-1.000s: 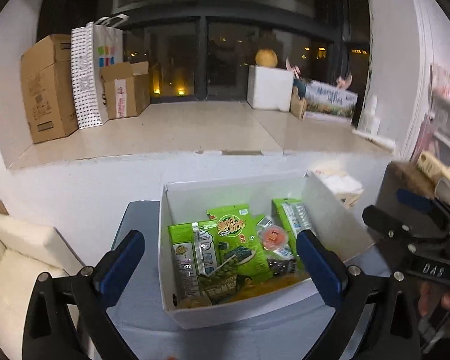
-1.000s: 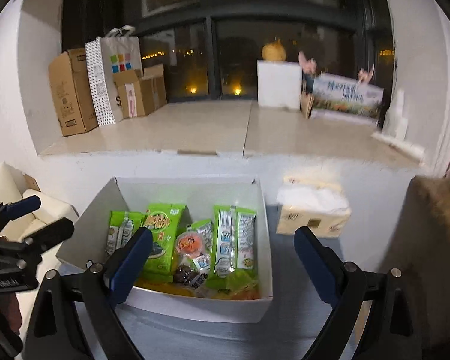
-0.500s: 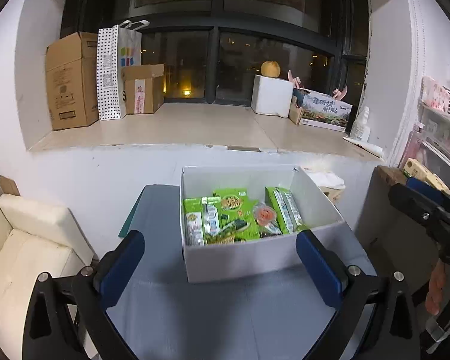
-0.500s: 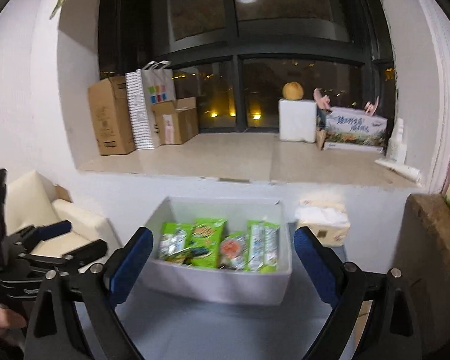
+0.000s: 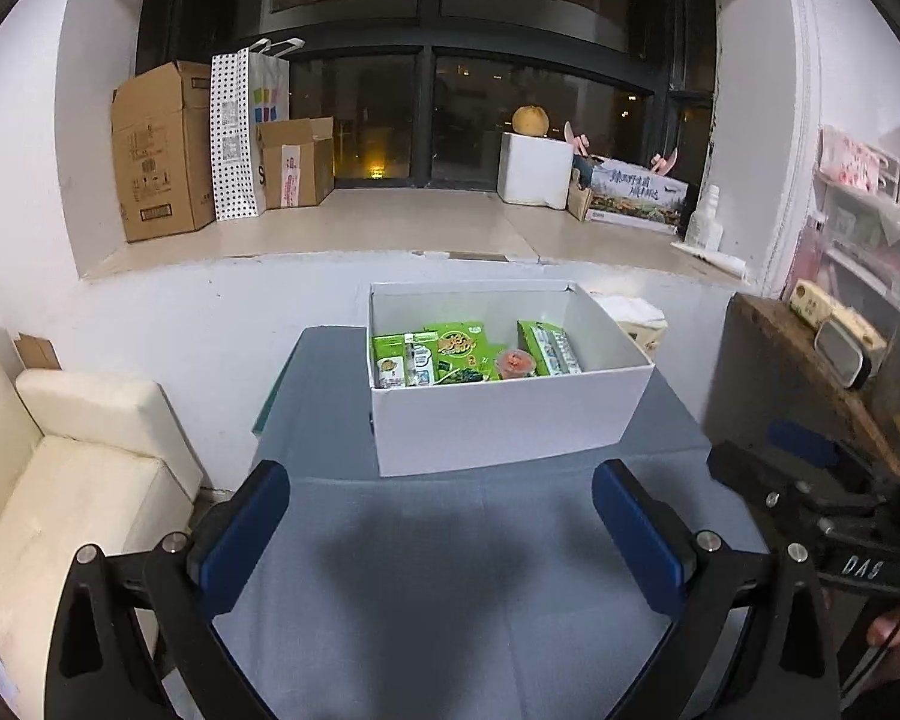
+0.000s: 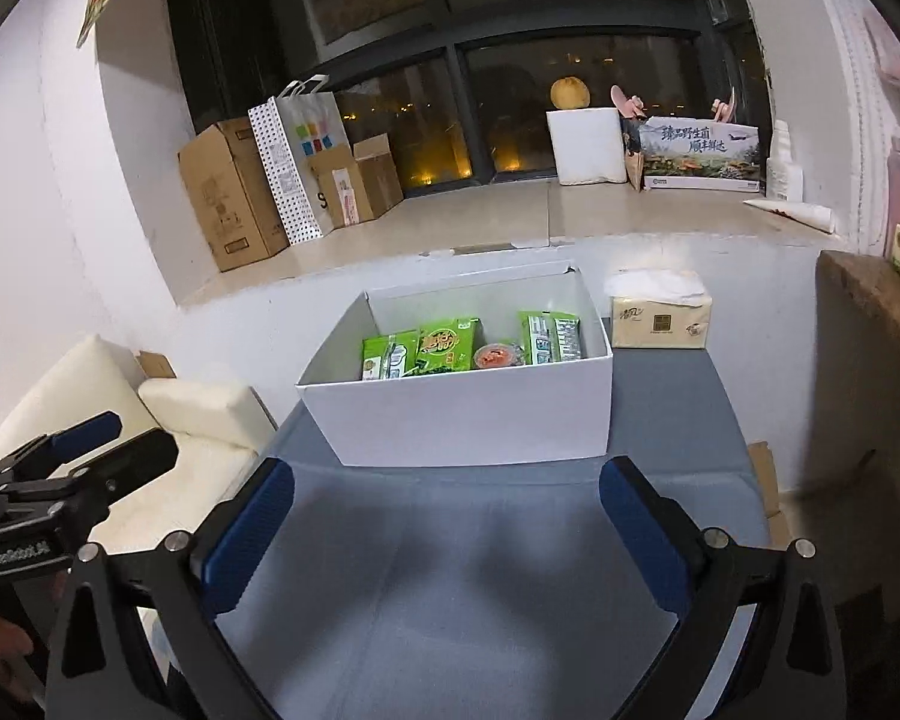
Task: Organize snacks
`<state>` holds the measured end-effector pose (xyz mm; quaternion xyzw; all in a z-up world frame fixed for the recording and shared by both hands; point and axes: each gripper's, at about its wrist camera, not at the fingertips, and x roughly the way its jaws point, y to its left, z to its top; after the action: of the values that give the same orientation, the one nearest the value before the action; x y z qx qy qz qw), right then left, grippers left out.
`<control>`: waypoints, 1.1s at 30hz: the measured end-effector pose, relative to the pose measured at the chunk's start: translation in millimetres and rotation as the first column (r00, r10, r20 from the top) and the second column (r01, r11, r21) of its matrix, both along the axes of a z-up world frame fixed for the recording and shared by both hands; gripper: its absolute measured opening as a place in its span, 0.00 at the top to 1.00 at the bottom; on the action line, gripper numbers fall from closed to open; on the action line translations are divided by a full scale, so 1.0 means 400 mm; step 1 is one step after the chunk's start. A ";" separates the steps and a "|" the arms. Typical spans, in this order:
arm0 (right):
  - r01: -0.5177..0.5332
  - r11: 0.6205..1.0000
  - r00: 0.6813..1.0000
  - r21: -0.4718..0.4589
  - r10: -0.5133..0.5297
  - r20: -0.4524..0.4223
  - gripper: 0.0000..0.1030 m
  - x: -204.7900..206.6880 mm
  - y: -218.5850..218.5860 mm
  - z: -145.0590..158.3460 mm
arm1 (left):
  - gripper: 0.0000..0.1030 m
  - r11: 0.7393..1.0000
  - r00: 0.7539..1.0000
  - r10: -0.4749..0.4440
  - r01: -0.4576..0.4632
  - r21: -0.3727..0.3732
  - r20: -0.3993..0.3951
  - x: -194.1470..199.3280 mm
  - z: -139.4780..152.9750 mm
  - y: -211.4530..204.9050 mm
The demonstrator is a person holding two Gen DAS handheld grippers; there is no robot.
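A white cardboard box (image 5: 498,426) (image 6: 468,420) stands at the far end of a grey-blue table (image 5: 438,588) (image 6: 450,588). Inside lie green snack packets (image 5: 456,348) (image 6: 447,343) and a small orange-red cup (image 5: 513,361) (image 6: 497,355). My left gripper (image 5: 441,531) hangs open over the bare near part of the table, well short of the box, nothing between its blue pads. My right gripper (image 6: 447,531) is likewise back from the box, its jaws opening wide and empty. Each gripper shows at the edge of the other's view.
A tissue pack (image 6: 660,315) sits right of the box. A cream sofa (image 5: 60,480) stands left of the table, a dark wooden shelf (image 5: 810,360) right. The window sill behind holds cardboard boxes (image 5: 162,150), a paper bag and a white foam box (image 5: 534,168).
Both grippers have pulled back from over the box toward the near end of the table; the box now looks smaller and farther away. The right jaws have spread slightly.
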<state>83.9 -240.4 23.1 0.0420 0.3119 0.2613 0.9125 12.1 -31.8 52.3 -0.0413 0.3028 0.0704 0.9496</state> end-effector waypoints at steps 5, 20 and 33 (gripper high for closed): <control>-0.022 1.000 1.000 0.000 0.022 -0.006 0.00 -0.020 0.003 0.001 | 0.00 1.000 1.000 -0.010 0.010 0.009 0.000 -0.005 0.004 -0.006; -0.025 0.998 0.999 -0.054 0.027 0.028 0.00 -0.054 0.013 0.028 | 0.00 1.000 1.000 -0.012 0.012 0.006 -0.015 0.007 -0.010 -0.011; -0.022 0.998 0.999 -0.064 0.024 0.029 0.00 -0.058 0.010 0.032 | 0.00 1.000 1.000 -0.017 0.017 -0.002 -0.021 0.007 -0.018 -0.012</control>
<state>60.6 -236.6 35.7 0.0053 0.3069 0.2624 0.9148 14.8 -36.6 45.2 -0.0386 0.3132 0.0624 0.9468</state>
